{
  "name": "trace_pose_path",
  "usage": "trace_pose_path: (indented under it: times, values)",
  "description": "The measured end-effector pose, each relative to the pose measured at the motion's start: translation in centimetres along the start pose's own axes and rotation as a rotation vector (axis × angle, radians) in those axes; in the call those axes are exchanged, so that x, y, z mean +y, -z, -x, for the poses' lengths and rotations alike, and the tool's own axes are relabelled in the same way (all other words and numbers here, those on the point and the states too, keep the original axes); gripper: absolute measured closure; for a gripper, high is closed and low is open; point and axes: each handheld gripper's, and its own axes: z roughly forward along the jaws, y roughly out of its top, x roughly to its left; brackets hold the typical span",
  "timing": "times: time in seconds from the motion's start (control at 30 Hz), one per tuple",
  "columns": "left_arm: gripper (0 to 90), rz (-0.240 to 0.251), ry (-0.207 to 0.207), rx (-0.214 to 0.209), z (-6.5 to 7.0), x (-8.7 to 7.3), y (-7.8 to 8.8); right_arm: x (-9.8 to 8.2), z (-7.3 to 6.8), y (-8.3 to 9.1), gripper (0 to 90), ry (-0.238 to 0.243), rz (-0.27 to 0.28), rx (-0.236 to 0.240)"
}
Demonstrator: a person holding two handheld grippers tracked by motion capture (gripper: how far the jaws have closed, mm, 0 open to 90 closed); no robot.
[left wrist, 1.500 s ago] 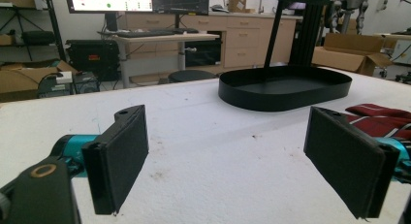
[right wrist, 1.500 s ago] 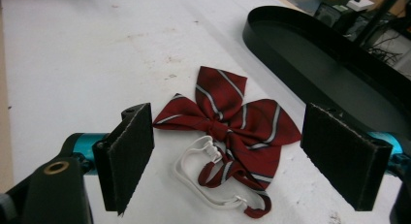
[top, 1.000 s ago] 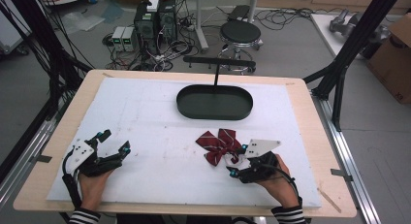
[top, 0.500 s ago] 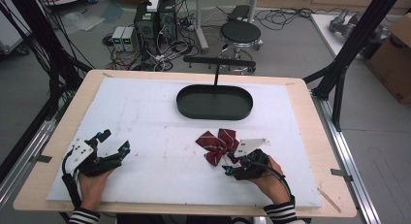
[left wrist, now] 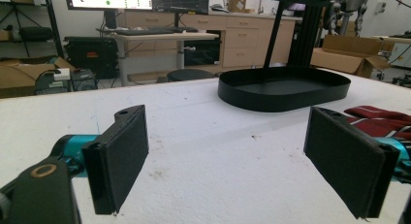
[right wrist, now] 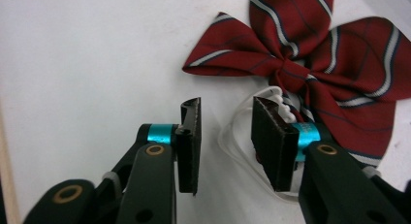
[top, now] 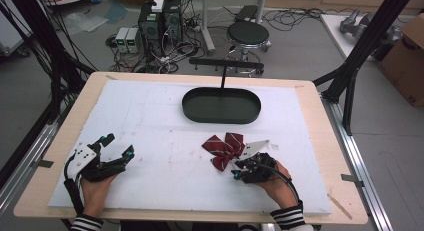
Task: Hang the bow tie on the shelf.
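Observation:
A dark red bow tie (top: 225,148) with white stripes lies flat on the white table cover, right of centre. Its white elastic loop (right wrist: 232,136) trails toward me. My right gripper (top: 236,169) sits just in front of the bow tie, and its jaws have just been closing. In the right gripper view a strand of the loop lies between the jaws of the right gripper (right wrist: 225,107), with a gap still showing and the pads off it. My left gripper (top: 119,144) rests at the front left, open wide with nothing between its pads (left wrist: 123,151).
A black oval tray (top: 221,116) stands at the middle back of the table, beyond the bow tie, and also appears ahead in the left gripper view as the tray (left wrist: 286,95). A black T-shaped stand (top: 226,66) rises behind it. Bare white cover lies between the two grippers.
My right gripper has edged left toward the bow tie and its jaws have narrowed. The left gripper and the bow tie have stayed put.

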Motion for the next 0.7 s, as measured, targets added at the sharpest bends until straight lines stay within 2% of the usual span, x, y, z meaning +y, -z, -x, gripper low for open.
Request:
trace_pose_path:
  times: [0.07,0.2,0.53,0.7]
  values:
    - [16.4,-0.001,0.001,-0.001,-0.01,0.0,-0.01,0.1,0.1,-0.06,65.8,-0.03,-0.006,0.004]
    - [16.4,-0.001,0.001,-0.001,-0.02,0.01,-0.01,0.37,0.15,-0.23,66.9,-0.061,-0.021,-0.003]
    - [16.4,-0.005,0.008,0.0,-0.06,0.02,-0.02,0.94,0.1,-0.72,70.7,-0.061,-0.084,-0.019]
    - [16.4,-0.006,0.008,0.0,-0.08,0.03,-0.03,0.98,0.08,-0.66,70.7,-0.063,-0.087,-0.029]
